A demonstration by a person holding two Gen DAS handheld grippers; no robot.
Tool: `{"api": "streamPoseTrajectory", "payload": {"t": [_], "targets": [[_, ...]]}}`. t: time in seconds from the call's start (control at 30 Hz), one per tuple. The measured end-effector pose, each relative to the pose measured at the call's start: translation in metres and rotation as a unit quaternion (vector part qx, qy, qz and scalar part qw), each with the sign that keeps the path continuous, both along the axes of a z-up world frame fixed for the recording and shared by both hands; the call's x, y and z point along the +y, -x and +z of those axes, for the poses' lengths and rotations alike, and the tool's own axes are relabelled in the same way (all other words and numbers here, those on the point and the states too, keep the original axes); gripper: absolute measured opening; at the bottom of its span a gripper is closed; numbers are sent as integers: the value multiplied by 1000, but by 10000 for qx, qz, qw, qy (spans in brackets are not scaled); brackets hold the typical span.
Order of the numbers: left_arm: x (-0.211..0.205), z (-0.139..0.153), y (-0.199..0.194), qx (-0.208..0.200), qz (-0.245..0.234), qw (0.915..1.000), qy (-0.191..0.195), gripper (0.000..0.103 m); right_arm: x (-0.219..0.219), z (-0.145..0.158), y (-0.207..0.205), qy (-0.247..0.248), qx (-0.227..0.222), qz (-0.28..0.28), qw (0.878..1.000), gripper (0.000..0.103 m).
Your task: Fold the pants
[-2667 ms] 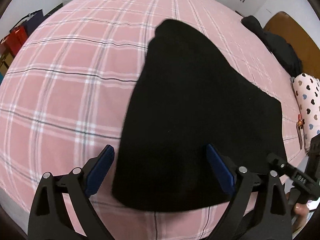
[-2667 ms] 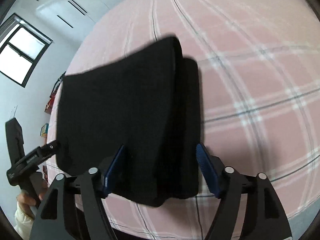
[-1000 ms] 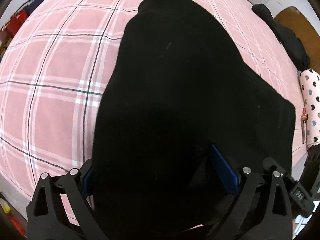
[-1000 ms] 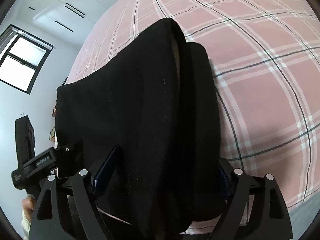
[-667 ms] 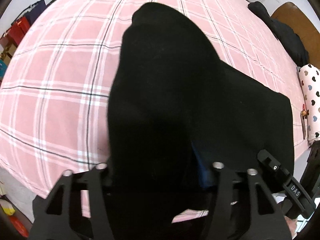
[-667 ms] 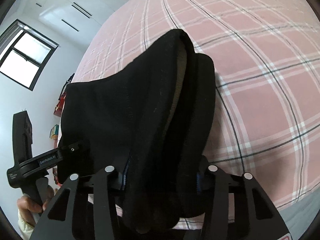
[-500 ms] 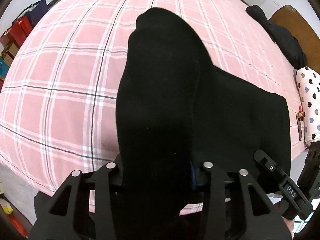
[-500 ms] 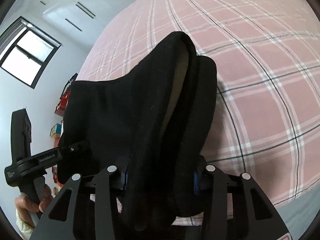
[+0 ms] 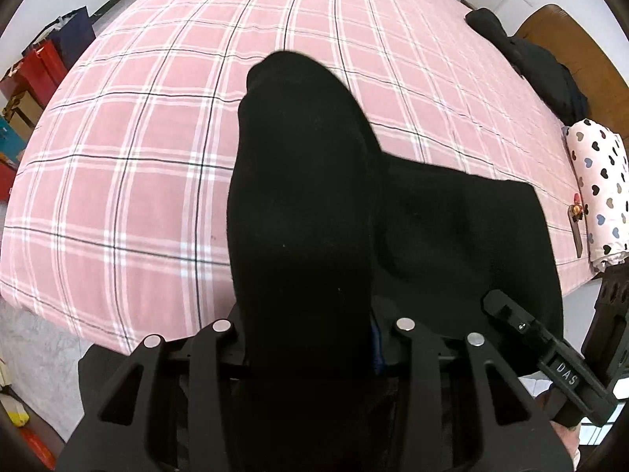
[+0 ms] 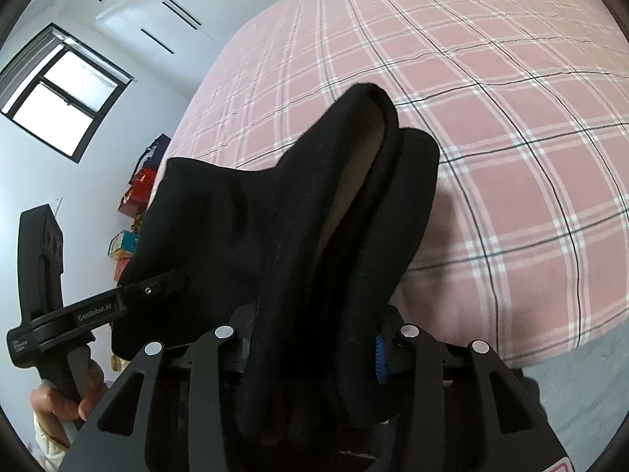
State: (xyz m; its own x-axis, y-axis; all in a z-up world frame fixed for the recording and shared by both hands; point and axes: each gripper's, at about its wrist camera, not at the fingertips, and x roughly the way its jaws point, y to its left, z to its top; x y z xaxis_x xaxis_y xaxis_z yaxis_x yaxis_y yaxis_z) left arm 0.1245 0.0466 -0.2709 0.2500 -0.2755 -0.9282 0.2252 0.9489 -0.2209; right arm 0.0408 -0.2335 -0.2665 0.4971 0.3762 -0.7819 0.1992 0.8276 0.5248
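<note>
The black pants [image 9: 302,212] are folded into a thick bundle and held up over the near edge of the pink plaid bed [image 9: 137,149]. My left gripper [image 9: 306,338] is shut on one near corner of the bundle. My right gripper [image 10: 314,342] is shut on the other near corner, where the layers [image 10: 354,212] show a pale lining. The cloth hides most of both grippers' fingers. The far end of the pants hangs toward the bed. Each gripper shows in the other's view: the right gripper [image 9: 550,365] and the left gripper [image 10: 98,310].
A dark garment [image 9: 538,74] lies at the bed's far right by a wooden headboard [image 9: 582,39]. A heart-print roll [image 9: 601,192] lies at the right edge. Red bags and boxes [image 9: 35,74] stand on the floor to the left. A window [image 10: 59,90] is in the wall.
Both grippers closed on the near edge of the pants and lifted it. The bundle has risen off the bed and drawn back toward the near edge.
</note>
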Motion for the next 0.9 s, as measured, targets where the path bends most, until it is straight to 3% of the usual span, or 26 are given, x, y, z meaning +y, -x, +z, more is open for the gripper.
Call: {"api": "streamPoseTrajectory", "payload": {"t": [0.47, 0.9], "targets": [[23, 31, 24, -272, 18, 9996, 4, 39, 18, 22, 18, -18, -224, 231, 9995, 38], [17, 82, 4, -837, -13, 9964, 133, 39, 20, 74, 0, 173, -873, 321, 9955, 38]]}}
